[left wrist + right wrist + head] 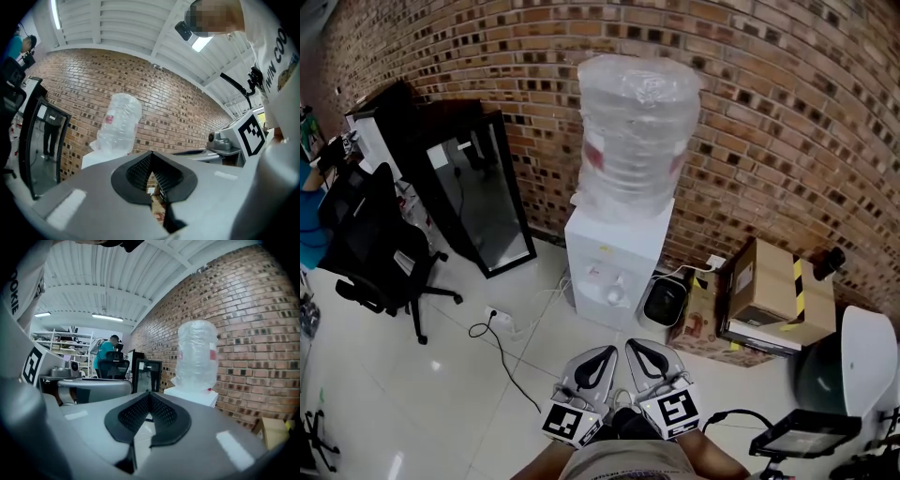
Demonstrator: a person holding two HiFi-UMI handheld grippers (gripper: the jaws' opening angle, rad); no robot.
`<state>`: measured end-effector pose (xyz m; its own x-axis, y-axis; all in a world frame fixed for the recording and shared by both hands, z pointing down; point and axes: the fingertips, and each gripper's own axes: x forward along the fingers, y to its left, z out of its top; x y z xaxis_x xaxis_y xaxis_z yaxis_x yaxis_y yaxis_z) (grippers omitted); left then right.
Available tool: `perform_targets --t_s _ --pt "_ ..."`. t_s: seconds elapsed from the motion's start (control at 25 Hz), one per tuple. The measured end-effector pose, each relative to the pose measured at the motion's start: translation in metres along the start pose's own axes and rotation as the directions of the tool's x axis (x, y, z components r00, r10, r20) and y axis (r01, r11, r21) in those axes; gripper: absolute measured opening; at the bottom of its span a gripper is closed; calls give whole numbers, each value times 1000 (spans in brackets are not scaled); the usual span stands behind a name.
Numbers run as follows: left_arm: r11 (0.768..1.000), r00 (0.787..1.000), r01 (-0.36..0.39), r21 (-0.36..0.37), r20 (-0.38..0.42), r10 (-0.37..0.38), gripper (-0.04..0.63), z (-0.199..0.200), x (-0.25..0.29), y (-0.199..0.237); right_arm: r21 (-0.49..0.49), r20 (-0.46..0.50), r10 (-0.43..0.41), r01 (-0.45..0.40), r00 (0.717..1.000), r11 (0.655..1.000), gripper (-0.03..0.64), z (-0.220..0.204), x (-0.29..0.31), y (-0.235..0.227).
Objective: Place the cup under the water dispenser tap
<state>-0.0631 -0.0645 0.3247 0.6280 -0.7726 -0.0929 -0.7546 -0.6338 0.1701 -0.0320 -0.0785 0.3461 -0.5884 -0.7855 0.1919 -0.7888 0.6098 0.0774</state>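
Note:
No cup shows in any view. The white water dispenser stands against the brick wall, with a plastic-wrapped bottle on top and its taps on the front. My left gripper and right gripper are side by side low in the head view, pointing toward the dispenser from some way back. Both are shut with nothing between the jaws. In the left gripper view, the left gripper has the bottle ahead to its left. In the right gripper view, the right gripper has the bottle ahead to its right.
A black office chair and a black-framed panel stand left of the dispenser. A power strip with a cable lies on the tiled floor. Right of the dispenser are a small black bin and cardboard boxes. A person in teal is at far left.

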Motion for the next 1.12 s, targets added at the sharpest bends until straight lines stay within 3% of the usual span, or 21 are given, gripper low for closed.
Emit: perform_targets --t_s 0.16,0.64,1.12 --pt "1000 1000 10 -4 2 -10 -8 1 -8 -4 -5 -19 5 -5 1000 1000 6 -4 -6 9" --pt "998 998 -60 1 18 60 -8 2 -32 -13 1 -47 49 -49 998 999 6 -19 -38 23" --pt "999 999 -48 18 -25 48 -8 -23 -50 -119 44 -7 69 -69 998 997 6 -41 -135 25"
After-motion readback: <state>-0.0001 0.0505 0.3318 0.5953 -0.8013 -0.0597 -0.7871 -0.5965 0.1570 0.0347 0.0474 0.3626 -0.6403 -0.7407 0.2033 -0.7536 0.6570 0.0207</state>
